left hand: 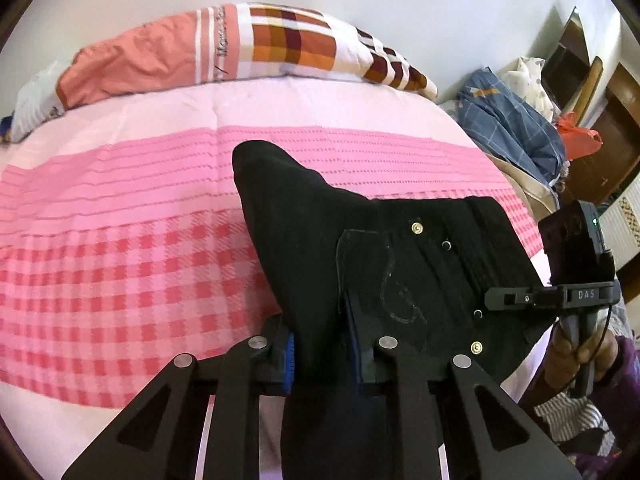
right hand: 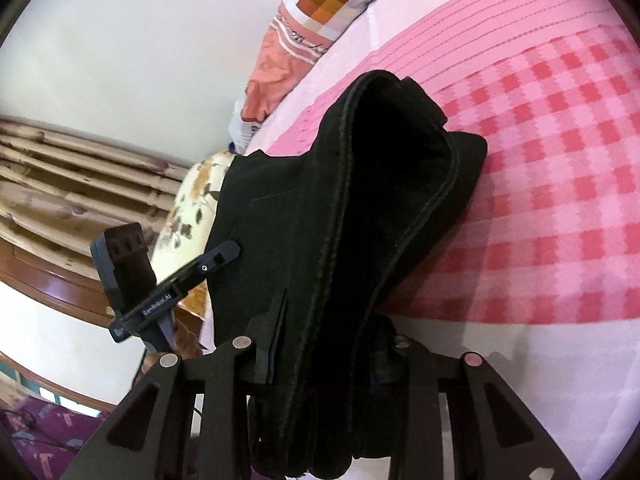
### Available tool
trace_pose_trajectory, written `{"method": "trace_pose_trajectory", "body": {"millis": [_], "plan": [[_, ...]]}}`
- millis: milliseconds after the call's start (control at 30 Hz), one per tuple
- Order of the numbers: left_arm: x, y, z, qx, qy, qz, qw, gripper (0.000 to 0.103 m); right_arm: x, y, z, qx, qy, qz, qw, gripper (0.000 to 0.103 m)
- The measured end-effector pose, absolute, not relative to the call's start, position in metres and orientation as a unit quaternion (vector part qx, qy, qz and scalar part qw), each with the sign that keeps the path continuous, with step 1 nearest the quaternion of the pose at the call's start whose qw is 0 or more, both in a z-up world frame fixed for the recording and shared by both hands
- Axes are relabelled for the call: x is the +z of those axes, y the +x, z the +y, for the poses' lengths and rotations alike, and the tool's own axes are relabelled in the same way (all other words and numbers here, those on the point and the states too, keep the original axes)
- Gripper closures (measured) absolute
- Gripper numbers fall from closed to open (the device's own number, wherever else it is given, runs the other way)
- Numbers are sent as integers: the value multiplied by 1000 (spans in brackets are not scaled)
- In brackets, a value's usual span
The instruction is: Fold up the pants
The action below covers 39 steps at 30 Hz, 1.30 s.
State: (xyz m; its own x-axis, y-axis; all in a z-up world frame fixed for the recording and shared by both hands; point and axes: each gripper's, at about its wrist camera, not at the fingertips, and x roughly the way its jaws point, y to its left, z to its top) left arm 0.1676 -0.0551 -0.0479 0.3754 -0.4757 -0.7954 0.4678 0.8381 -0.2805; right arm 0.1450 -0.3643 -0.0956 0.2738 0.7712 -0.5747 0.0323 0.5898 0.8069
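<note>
Black pants (left hand: 360, 260) with brass rivets and a back pocket are held up above a pink bed. My left gripper (left hand: 320, 356) is shut on the pants' cloth, which bunches between its blue-padded fingers. In the left wrist view my right gripper (left hand: 500, 298) reaches in from the right at the waistband edge. In the right wrist view my right gripper (right hand: 324, 348) is shut on the thick seamed waistband of the pants (right hand: 360, 200), which hang forward over the bed. The left gripper (right hand: 224, 256) shows there at the left, pinching the far edge.
The bed has a pink checked and striped cover (left hand: 120, 240). A folded orange and plaid quilt (left hand: 240, 44) lies at the far edge by the wall. A pile of blue clothes (left hand: 512, 124) sits to the right. A floral pillow (right hand: 196, 200) and curtain (right hand: 60, 184) are on the left.
</note>
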Motion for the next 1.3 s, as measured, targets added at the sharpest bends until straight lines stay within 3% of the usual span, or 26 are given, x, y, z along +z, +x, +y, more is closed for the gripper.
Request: {"method": "trace_pose_trajectory", "body": {"millis": [633,1300], "plan": [[-7,155,12,-222,11,430,875,82,-69,179,-284,307,352,528,709,73],[-12,218,95,-150,3,416,897,82,-85,263,-192,340,330,545,692,73]]}}
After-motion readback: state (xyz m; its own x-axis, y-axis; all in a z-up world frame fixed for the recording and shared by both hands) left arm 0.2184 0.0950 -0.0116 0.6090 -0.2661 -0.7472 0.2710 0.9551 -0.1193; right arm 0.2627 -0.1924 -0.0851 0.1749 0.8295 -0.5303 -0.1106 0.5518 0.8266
